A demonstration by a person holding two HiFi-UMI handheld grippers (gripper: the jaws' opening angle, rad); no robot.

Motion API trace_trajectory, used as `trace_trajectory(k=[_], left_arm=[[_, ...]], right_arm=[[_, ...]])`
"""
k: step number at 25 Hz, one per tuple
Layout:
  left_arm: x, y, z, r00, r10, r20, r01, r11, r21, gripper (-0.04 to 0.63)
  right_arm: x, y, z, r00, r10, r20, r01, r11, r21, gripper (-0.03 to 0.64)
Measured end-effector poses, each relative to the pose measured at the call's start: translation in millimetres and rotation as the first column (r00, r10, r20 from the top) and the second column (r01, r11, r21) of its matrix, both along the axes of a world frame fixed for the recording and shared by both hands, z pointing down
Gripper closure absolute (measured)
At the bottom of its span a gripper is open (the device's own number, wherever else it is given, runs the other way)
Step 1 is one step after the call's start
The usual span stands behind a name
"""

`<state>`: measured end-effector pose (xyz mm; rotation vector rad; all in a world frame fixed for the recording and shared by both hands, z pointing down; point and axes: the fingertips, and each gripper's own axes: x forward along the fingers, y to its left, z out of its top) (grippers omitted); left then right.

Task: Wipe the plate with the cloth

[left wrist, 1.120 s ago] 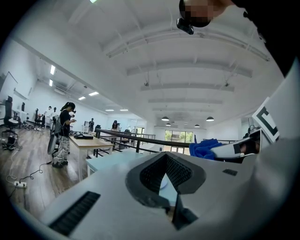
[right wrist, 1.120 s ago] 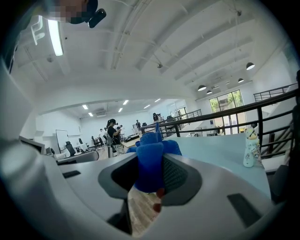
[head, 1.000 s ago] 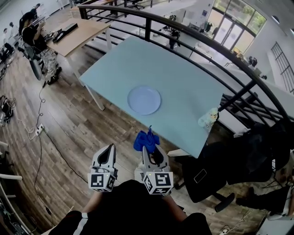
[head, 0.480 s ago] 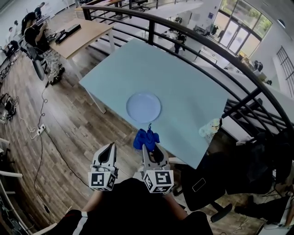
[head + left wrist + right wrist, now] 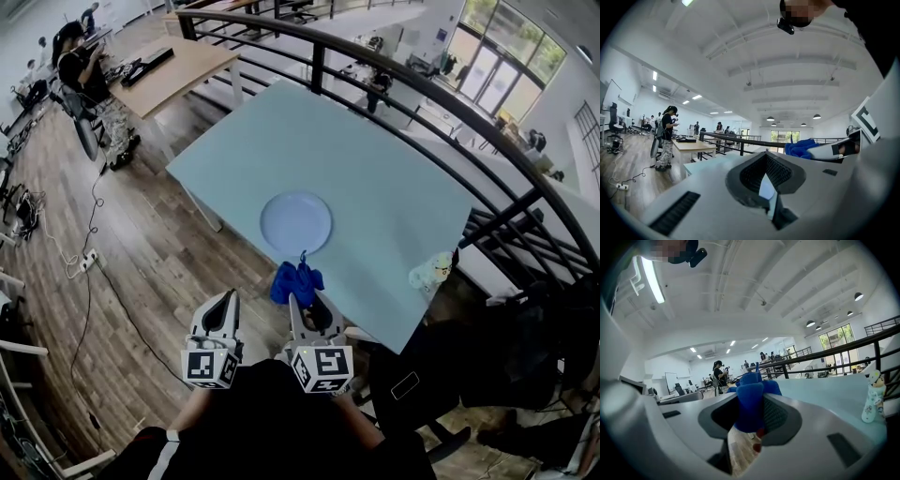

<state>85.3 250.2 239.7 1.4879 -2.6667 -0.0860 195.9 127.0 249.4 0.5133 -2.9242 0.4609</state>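
A round pale blue plate (image 5: 295, 223) lies near the front edge of the light blue table (image 5: 375, 178). My right gripper (image 5: 302, 298) hovers just short of that edge, in front of the plate, shut on a crumpled blue cloth (image 5: 297, 281). In the right gripper view the cloth (image 5: 750, 397) bulges out between the jaws of the right gripper (image 5: 750, 416). My left gripper (image 5: 226, 302) is beside it on the left, over the wooden floor, its jaws together with nothing in them. The left gripper view shows the left gripper (image 5: 766, 178) shut and the cloth (image 5: 799, 147) off to the right.
A small pale figurine (image 5: 430, 270) stands at the table's right corner, also visible in the right gripper view (image 5: 872, 397). A black railing (image 5: 403, 75) runs behind the table. A black office chair (image 5: 441, 375) sits at the right. A wooden desk (image 5: 169, 66) with people is far left.
The table and plate sit slightly lower in the head view, a little nearer the grippers. Both grippers keep the same pose, with the cloth still in the right one.
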Motion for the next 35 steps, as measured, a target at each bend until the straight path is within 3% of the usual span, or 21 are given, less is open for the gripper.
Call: trace_trajectory(k=[10, 22, 35], left_arm=[[-8.1, -23.9, 3.0, 1.000, 0.013, 0.004, -0.013, 1.000, 0.010, 0.594], [-48.5, -58.5, 18.8, 0.998, 0.055, -0.012, -0.054, 0.998, 0.027, 0.594], [-94.7, -131.2, 29.8, 0.974, 0.223, -0.044, -0.223, 0.975, 0.007, 0.594]], right_arm=[[1.3, -22.6, 4.2, 1.000, 0.024, -0.009, -0.024, 1.000, -0.001, 0.499], [-26.1, -48.8, 18.5, 0.997, 0.069, -0.030, -0.069, 0.998, 0.016, 0.499], [-56.6, -94.5, 31.3, 0.973, 0.220, -0.076, -0.220, 0.975, 0.000, 0.499]])
